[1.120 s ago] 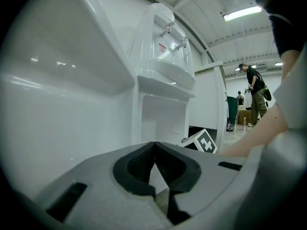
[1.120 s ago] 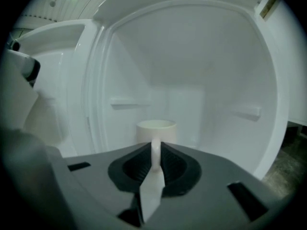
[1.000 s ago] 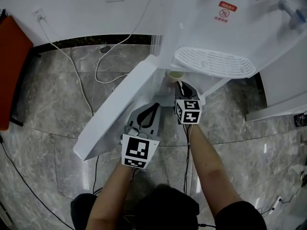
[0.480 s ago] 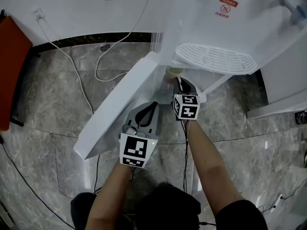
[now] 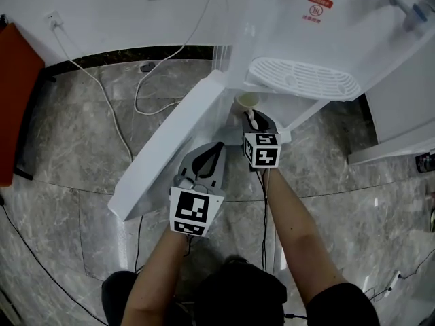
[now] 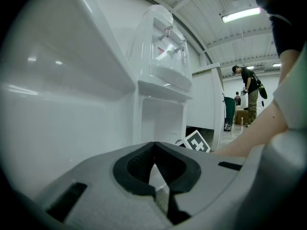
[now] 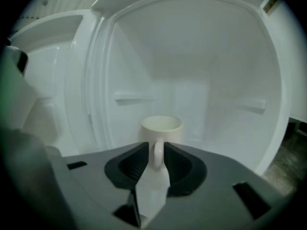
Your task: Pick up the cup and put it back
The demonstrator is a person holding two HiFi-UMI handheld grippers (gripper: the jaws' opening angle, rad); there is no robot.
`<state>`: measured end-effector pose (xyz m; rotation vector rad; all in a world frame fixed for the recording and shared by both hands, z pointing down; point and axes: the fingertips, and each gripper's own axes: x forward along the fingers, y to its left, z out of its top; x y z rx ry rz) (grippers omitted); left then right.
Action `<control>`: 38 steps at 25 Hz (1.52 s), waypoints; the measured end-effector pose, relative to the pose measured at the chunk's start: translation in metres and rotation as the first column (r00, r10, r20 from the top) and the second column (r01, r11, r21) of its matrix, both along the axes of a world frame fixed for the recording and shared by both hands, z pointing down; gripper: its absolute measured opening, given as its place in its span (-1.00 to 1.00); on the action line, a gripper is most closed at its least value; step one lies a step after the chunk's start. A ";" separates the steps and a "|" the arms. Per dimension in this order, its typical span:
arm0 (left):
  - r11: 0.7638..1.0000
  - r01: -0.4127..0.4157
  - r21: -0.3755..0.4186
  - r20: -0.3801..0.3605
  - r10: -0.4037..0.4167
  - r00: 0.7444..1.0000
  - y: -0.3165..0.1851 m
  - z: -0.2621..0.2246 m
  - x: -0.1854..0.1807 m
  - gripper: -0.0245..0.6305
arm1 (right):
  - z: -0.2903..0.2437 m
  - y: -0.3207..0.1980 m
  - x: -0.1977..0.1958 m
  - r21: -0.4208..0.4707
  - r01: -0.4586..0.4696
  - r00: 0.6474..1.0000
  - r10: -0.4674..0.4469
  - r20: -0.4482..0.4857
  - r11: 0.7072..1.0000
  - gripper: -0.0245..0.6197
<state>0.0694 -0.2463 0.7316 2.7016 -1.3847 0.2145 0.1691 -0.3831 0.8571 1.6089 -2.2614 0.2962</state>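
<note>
Just one cream cup (image 7: 161, 127), upright inside the dispenser's open cabinet (image 7: 225, 75).

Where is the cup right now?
In the right gripper view the cup stands centre, inside the open lower cabinet of the water dispenser; its handle lies between the right gripper's jaws, which have just been opening.
</note>
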 end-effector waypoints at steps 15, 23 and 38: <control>0.999 -0.041 0.006 -0.046 0.041 0.998 0.018 -0.024 0.000 -0.89 | -0.039 0.041 0.014 0.051 -0.088 0.996 0.088 0.008 0.995 -0.35; 0.995 -0.099 0.004 -0.031 0.099 0.995 0.051 -0.122 -0.009 -0.89 | -0.145 0.109 0.029 0.001 -0.132 0.991 0.132 -0.002 0.991 -0.49; 0.988 0.040 -0.151 -0.072 -0.052 0.996 0.107 -0.323 -0.093 -0.90 | -0.395 0.202 0.006 -0.043 -0.123 0.990 0.126 0.063 0.991 -0.90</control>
